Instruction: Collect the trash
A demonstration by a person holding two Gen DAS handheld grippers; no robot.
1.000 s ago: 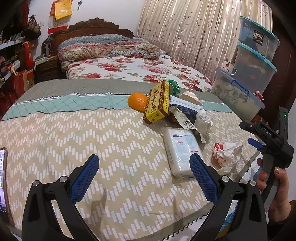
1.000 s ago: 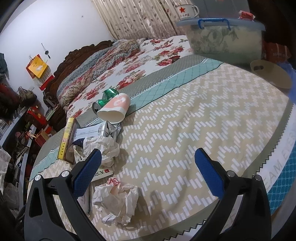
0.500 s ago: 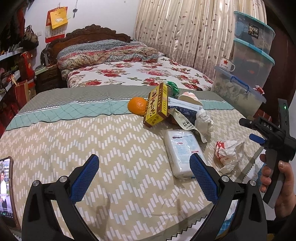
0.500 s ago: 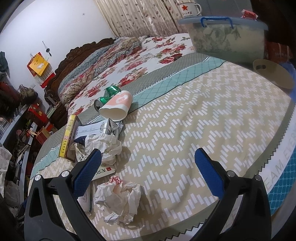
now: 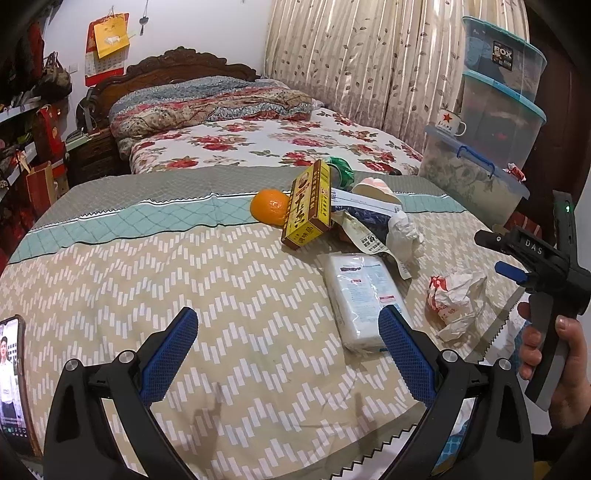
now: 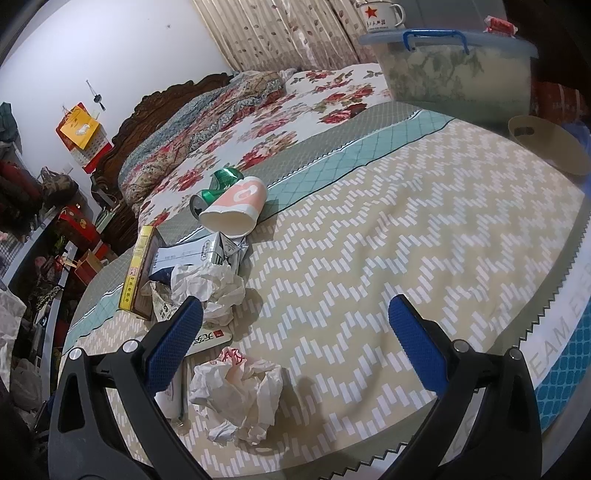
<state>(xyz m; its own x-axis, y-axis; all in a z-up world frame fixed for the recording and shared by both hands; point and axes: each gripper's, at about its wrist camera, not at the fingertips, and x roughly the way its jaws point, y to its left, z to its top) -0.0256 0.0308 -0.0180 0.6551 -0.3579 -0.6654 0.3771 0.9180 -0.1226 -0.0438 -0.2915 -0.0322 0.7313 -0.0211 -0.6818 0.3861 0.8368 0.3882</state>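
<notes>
Trash lies on a round table with a chevron cloth (image 5: 229,295). A crumpled red-and-white wrapper (image 5: 458,299) (image 6: 240,387) lies near the front right edge. A white tissue pack (image 5: 364,295), a crumpled white paper (image 5: 404,236) (image 6: 210,288), a yellow box (image 5: 308,205) (image 6: 136,266), a paper cup (image 6: 234,210) and a green can (image 6: 218,181) lie further back. My left gripper (image 5: 286,354) is open and empty above the cloth. My right gripper (image 6: 295,336) is open and empty, just right of the wrapper.
An orange (image 5: 269,206) sits by the yellow box. A phone (image 5: 11,380) lies at the table's left edge. Stacked plastic bins (image 5: 495,122) and an enamel mug (image 6: 378,16) stand to the right. A beige basket (image 6: 550,144) sits by the table. A bed (image 5: 258,140) lies behind.
Both grippers drew back slightly and tilted; the views shifted a little. The right gripper came a bit nearer the crumpled wrapper. Nothing was grasped.
</notes>
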